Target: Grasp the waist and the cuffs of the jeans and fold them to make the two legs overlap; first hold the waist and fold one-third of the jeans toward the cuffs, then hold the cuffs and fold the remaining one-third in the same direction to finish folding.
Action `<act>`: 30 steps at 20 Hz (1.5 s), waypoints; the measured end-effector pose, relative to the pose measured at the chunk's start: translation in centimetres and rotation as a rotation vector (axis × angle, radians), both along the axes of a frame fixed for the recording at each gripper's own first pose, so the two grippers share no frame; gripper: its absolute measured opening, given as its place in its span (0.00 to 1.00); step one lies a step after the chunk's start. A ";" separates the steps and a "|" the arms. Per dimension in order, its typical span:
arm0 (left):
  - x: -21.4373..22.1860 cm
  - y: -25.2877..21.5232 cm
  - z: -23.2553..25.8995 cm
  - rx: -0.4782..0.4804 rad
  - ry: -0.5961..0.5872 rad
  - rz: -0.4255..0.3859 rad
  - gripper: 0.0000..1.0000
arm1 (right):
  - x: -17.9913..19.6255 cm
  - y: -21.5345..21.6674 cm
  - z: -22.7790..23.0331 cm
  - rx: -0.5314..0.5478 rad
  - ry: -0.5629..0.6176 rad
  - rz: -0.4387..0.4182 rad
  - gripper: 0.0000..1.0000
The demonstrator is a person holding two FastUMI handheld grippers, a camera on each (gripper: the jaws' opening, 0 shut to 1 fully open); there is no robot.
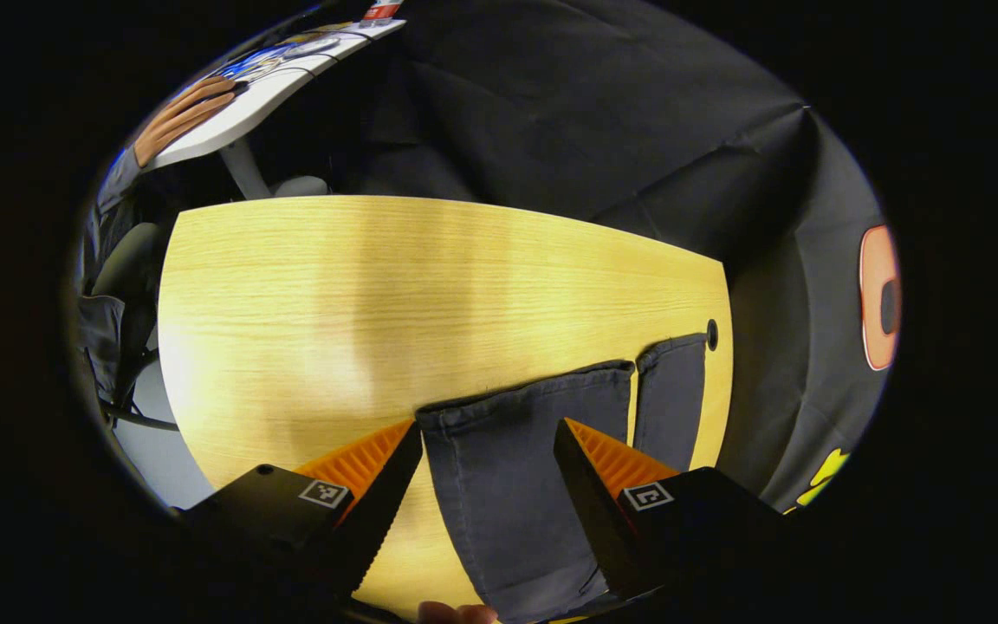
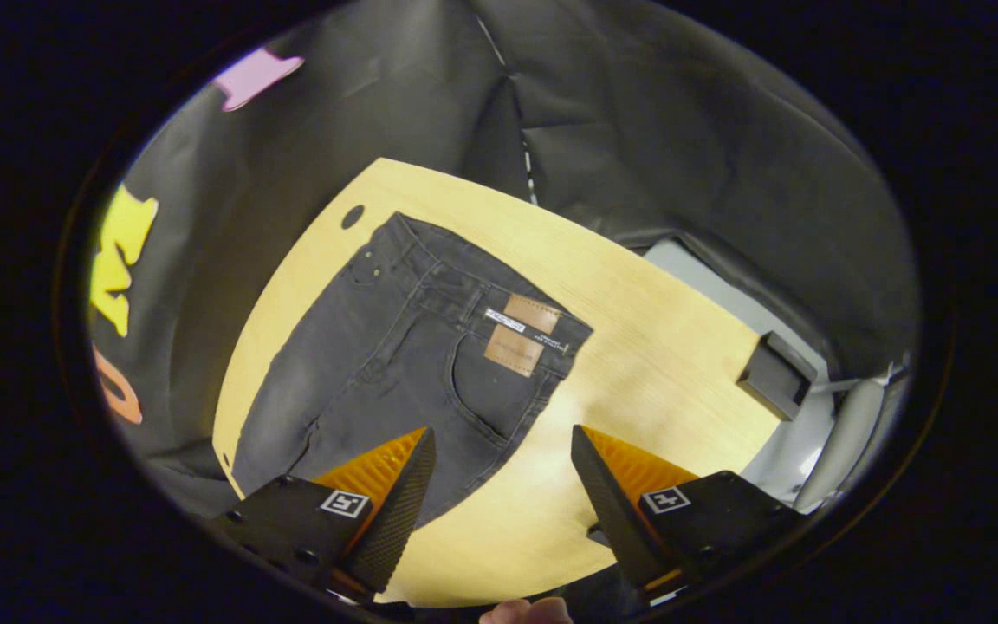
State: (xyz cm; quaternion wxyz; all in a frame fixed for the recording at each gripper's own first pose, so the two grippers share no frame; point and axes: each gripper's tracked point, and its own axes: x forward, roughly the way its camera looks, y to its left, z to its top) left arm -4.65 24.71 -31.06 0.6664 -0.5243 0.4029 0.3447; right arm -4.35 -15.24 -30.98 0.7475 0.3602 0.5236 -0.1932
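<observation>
1. Jeans are lying flat on the table, dark grey, unfolded.
2. In the right gripper view the waist is pointing toward the table's far edge, the long axis running from there down toward the near-left, where the legs are passing out of view behind the left finger.
3. Two tan patches are sitting on the waistband, and a back pocket is showing just below them.
4. In the left gripper view the two cuffs are lying side by side with a thin strip of table between them, ends facing the far edge, legs running back toward the camera.
5. The outer cuff is lying near the table's right edge, just beside a small round hole in the tabletop.
6. Left claw is hovering wide open, gripping nothing; the nearer leg is showing between its fingers.
7. Right claw is also wide open and gripping nothing, hanging over the hip area and the bare table beside it.
8. A small dark box is sitting at the table's right edge in the right gripper view, well apart from the jeans.
9. A fingertip is showing at the bottom edge of each view.
10. Beyond the table in the left gripper view: a white desk with a person's hand resting on it.
</observation>
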 end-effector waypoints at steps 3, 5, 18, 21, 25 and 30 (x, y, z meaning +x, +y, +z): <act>0.4 0.0 -0.6 0.026 0.049 -0.019 0.99 | 0.6 -0.4 -1.1 0.008 0.043 -0.048 0.98; 0.2 -0.2 -0.8 0.034 0.075 -0.035 0.99 | 1.2 -0.6 -2.2 0.012 0.070 -0.069 0.98; 0.9 -0.3 -1.8 0.077 0.261 -0.047 0.98 | 4.5 -1.9 -6.4 -0.077 0.227 -0.214 0.92; 0.2 -0.2 -2.2 0.112 0.342 -0.061 0.87 | 4.6 -1.9 -6.7 -0.152 0.287 -0.230 0.97; -0.5 0.2 -2.1 0.110 0.339 -0.031 0.75 | 5.0 -1.8 -6.6 -0.122 0.266 -0.230 0.61; 1.6 -1.4 -1.4 -0.049 0.110 0.062 0.18 | 5.2 -1.4 -6.3 -0.038 0.211 -0.227 0.14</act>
